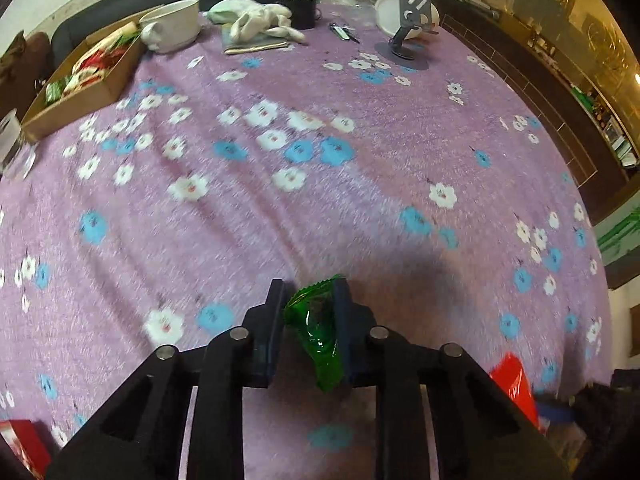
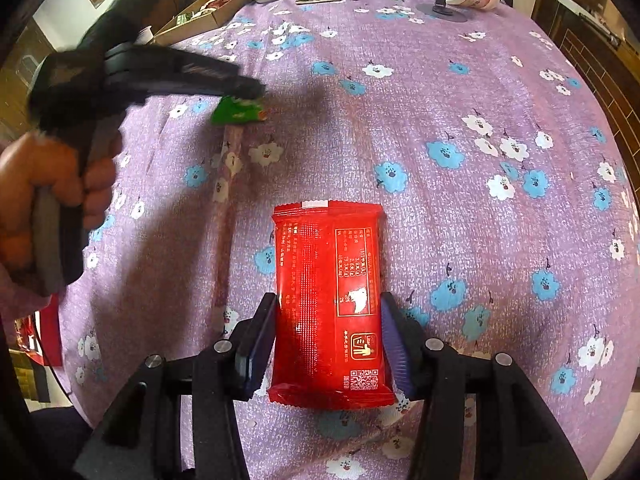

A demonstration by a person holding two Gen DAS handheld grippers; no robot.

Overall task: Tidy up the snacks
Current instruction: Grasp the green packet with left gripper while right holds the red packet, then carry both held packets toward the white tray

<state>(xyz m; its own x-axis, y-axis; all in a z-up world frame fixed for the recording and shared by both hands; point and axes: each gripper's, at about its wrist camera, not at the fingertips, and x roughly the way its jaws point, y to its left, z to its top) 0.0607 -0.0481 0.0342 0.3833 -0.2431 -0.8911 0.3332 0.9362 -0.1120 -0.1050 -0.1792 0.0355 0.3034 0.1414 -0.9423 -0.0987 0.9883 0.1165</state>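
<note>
A crumpled green snack packet (image 1: 316, 332) sits between the fingers of my left gripper (image 1: 310, 304), which is shut on it above the purple flowered tablecloth (image 1: 360, 208). In the right wrist view the same left gripper (image 2: 250, 94) is at the upper left, held by a hand (image 2: 48, 192), with the green packet (image 2: 238, 112) hanging under its tips. My right gripper (image 2: 328, 336) is shut on a flat red snack packet (image 2: 328, 280), pads pressing on its two long sides. That red packet (image 1: 514, 384) also shows at the lower right of the left wrist view.
A cardboard box (image 1: 92, 96) with several snack packets stands at the far left, next to a white bowl (image 1: 176, 24). A glass (image 1: 12, 144) is at the left edge. White cloth (image 1: 260, 20) and a phone stand (image 1: 408, 28) lie at the back. Another red packet (image 1: 20, 444) is near left.
</note>
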